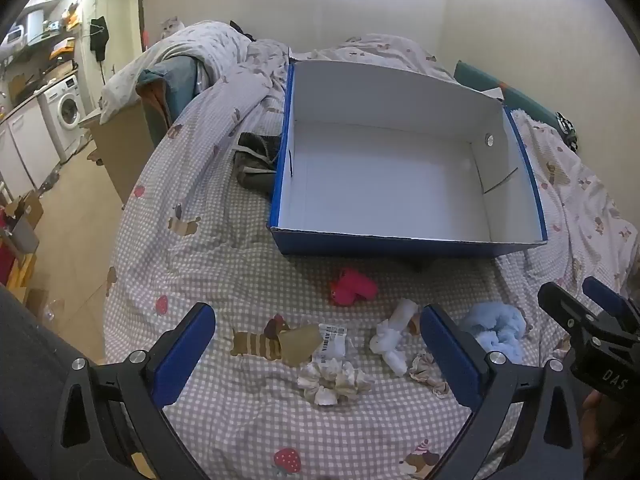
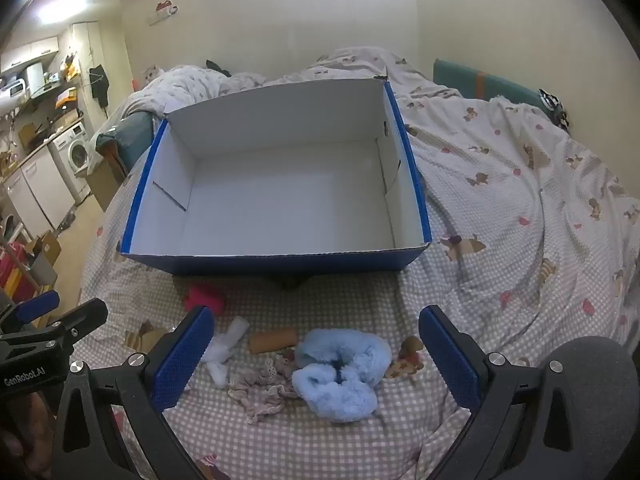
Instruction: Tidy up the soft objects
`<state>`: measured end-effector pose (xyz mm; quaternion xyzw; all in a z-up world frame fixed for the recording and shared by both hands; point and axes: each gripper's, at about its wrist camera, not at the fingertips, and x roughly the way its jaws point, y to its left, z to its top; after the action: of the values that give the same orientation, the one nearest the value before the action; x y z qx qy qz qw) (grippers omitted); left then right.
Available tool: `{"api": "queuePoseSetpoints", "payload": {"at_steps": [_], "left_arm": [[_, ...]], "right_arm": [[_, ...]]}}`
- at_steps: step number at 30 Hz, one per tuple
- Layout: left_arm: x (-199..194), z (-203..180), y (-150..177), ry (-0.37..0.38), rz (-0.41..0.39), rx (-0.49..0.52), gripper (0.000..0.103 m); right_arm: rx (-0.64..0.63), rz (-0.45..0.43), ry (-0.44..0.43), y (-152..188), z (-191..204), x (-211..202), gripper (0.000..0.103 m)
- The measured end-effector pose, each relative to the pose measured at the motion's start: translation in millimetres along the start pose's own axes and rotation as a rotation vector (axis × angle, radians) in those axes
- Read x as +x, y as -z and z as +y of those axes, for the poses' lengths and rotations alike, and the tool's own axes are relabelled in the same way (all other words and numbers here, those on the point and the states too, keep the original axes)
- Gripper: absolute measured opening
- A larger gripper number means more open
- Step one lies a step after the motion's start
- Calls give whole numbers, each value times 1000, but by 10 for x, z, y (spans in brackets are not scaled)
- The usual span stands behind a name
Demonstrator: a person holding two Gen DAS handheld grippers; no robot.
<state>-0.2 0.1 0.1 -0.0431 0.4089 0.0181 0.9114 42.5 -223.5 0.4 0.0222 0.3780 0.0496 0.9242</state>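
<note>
An open blue box with a white inside (image 1: 400, 236) (image 2: 280, 262) sits on the checked bedspread. In front of it lie soft items: a pink plush (image 1: 354, 286) (image 2: 204, 298), a fluffy light-blue item (image 1: 496, 330) (image 2: 340, 372), a white fluffy item (image 1: 394, 336) (image 2: 226, 346), a cream scrunchie (image 1: 334, 380), a beige lace scrunchie (image 2: 264, 386) (image 1: 426, 370), a tan sock with a label (image 1: 316, 342) and a tan roll (image 2: 274, 340). My left gripper (image 1: 318, 354) is open above the cream scrunchie. My right gripper (image 2: 316, 354) is open above the blue item.
A dark garment (image 1: 256, 158) lies left of the box. A rumpled duvet (image 2: 520, 184) covers the bed's right side and back. The bed edge drops to the floor at left, with a washing machine (image 1: 66, 114) and cartons beyond. A teal cushion (image 2: 484, 84) sits by the wall.
</note>
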Motion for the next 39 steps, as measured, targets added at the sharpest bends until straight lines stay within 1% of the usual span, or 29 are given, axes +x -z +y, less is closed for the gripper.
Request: {"api": "queuePoseSetpoints", "payload": {"at_steps": [21,27,39], "left_arm": [[0,-5,3,-3,5,2,102],[7,-37,44,-10,-4,18,102],[-28,-8,7,-13,-3,14,102]], "right_arm": [[-3,0,4,-19,-3,-15,103],[4,-4,4,-8,-5,0,103],[6,-7,5,-9,-36,-1,103]]}}
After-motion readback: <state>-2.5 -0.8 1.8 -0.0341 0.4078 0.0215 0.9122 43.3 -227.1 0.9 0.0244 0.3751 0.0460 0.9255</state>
